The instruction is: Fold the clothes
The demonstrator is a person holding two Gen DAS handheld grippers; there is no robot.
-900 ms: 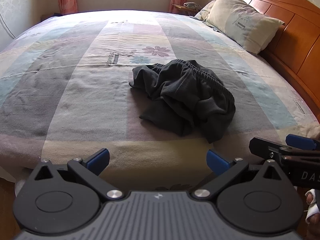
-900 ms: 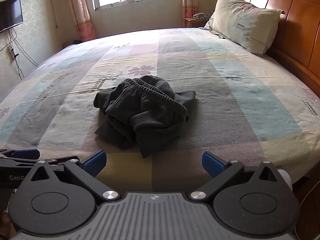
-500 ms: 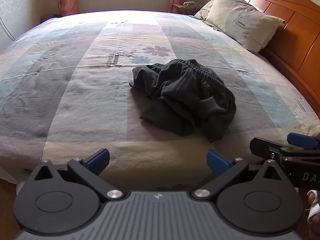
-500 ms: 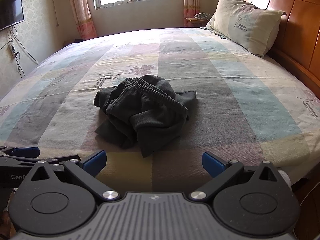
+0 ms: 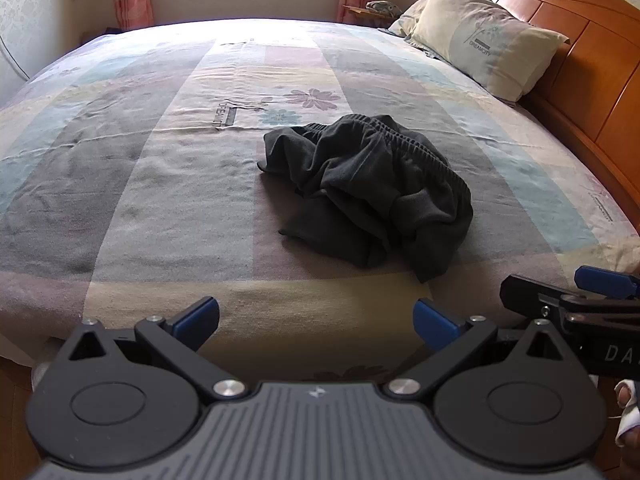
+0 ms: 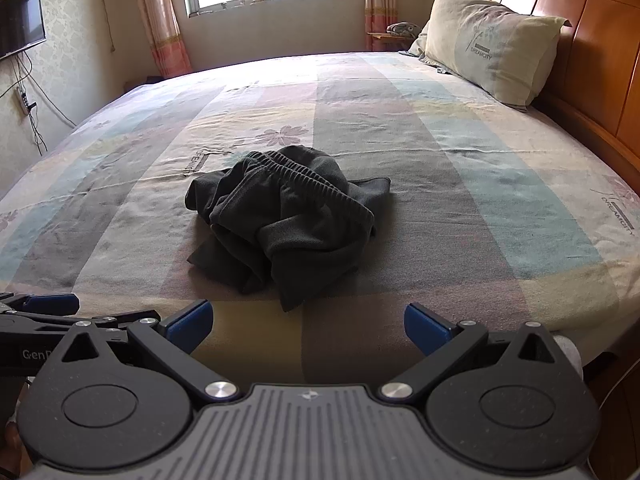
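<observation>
A: dark shorts [image 5: 370, 190] sit crumpled mid-bed, nearer the bed's [image 5: 120, 184] front edge; left gripper [image 5: 316, 318] and right gripper [image 6: 308, 322] both spread wide, holding nothing

B: risk imo is pinching several bunched layers, or the sheet too; then it lifts as a wad and won't spread flat

The shorts [image 5: 372, 188] are dark grey. The sheet [image 5: 160, 184] has stripes of grey, pale blue, cream and pink, with little flowers. The pillow [image 6: 492, 44] is cream. The headboard [image 6: 592, 40] is orange-brown wood. The curtains [image 6: 160, 16] are pink. The pads [image 6: 188, 322] are blue.
</observation>
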